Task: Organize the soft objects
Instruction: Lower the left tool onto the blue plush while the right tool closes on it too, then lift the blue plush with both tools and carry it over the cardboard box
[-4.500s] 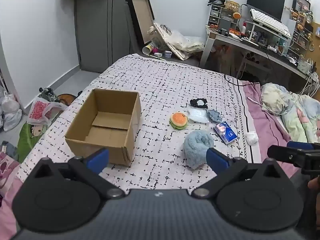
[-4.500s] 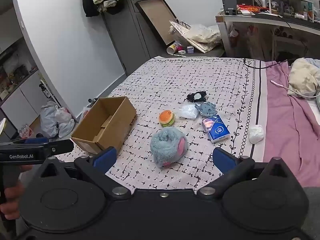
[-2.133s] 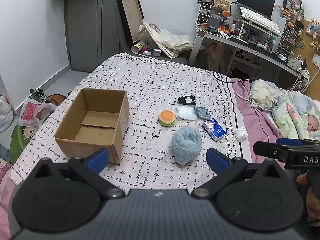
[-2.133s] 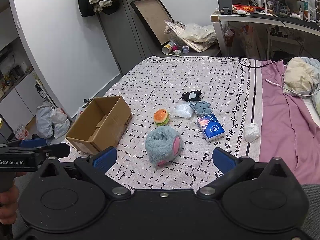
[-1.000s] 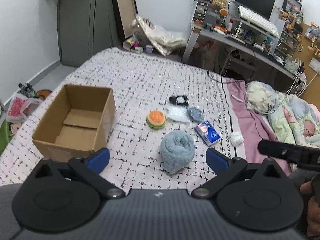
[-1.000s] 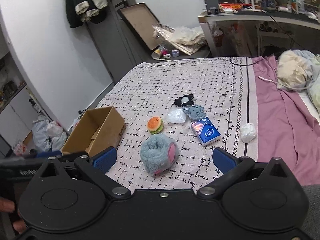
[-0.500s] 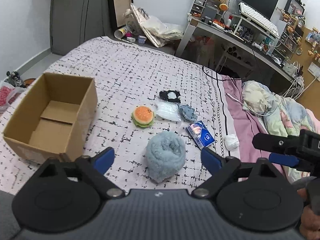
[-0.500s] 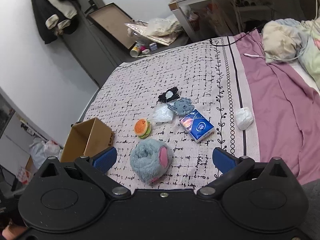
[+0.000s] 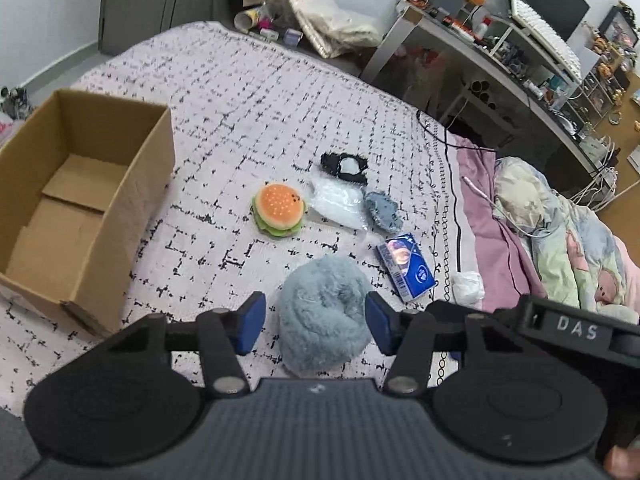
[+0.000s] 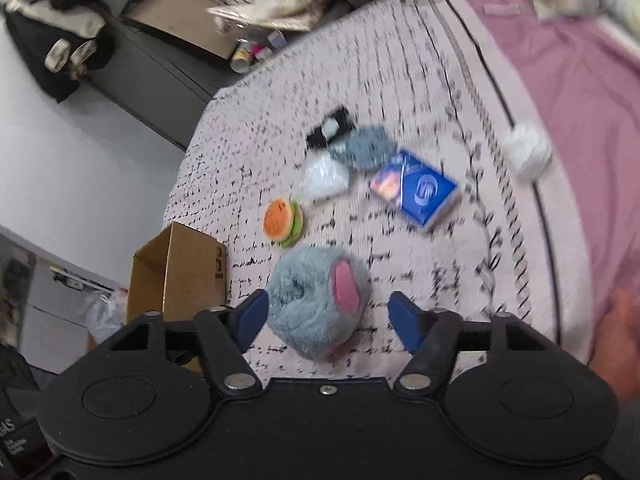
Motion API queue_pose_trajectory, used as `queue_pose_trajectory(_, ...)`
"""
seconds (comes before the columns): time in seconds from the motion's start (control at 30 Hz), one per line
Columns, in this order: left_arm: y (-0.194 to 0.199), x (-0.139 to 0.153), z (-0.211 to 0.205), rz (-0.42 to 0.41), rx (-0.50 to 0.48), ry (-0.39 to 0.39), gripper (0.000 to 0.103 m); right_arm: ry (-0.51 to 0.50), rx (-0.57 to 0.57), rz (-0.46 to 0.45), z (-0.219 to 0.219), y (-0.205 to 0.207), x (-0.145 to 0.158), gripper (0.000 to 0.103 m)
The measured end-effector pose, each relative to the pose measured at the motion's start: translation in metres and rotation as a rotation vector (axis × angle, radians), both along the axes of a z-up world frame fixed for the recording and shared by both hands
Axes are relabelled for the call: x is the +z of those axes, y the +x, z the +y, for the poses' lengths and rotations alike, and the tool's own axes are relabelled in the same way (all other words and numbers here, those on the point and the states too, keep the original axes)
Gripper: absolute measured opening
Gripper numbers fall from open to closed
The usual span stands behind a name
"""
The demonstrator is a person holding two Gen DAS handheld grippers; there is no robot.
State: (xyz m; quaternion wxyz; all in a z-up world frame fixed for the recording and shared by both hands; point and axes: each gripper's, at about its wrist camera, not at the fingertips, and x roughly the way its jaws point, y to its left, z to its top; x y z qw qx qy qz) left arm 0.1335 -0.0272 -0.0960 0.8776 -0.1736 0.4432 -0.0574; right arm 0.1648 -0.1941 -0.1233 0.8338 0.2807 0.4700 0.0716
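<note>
A fluffy blue-grey plush (image 9: 320, 312) with a pink ear (image 10: 344, 286) lies on the patterned bedspread (image 9: 248, 92). In both wrist views it sits between the blue pads. My left gripper (image 9: 316, 328) is closing with its pads on either side of the plush, and no squeeze shows. My right gripper (image 10: 328, 322) is closing too; its left pad is close to the fur and a gap shows on the right. An open cardboard box (image 9: 140, 184) stands empty to the left. A burger plush (image 9: 279, 210) lies beyond the blue one.
Behind the burger lie a clear plastic bag (image 9: 336, 200), a small blue-grey plush (image 9: 383, 212) and a black item (image 9: 345, 165). A blue tissue pack (image 9: 406, 266) and a white wad (image 9: 466, 284) lie to the right. Pink sheet and bedding fill the right side; a cluttered desk stands behind.
Both grippers have come down and forward onto the blue plush, and their jaws have narrowed around it. The right wrist view has rolled and is blurred.
</note>
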Motion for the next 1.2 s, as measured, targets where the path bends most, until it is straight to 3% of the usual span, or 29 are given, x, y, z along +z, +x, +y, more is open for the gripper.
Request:
queue_pose_trajectory(0.27,0.025,-0.022,0.005,0.084,0.021,-0.058,0.036,0.15,-0.07,0.1,0.0,0.02,-0.032,0.039)
queue_pose_trajectory(0.43,0.034,-0.033,0.005,0.13,0.032,-0.093,0.034,0.199,-0.1,0.132,-0.001,0.028,-0.045,0.038)
queue_pose_trajectory(0.67,0.04,-0.049,0.0,0.163,0.048,-0.104,0.034,0.193,-0.109,0.161,0.005,0.038,-0.059,0.032)
queue_pose_trajectory(0.8,0.043,-0.055,0.002,0.175,0.086,-0.121,0.024,0.189,-0.117,0.181,0.008,0.04,-0.068,0.025)
queue_pose_trajectory(1.2,0.034,-0.03,0.001,0.108,0.076,-0.11,0.02,0.144,-0.072,0.083,0.014,0.034,-0.049,0.021)
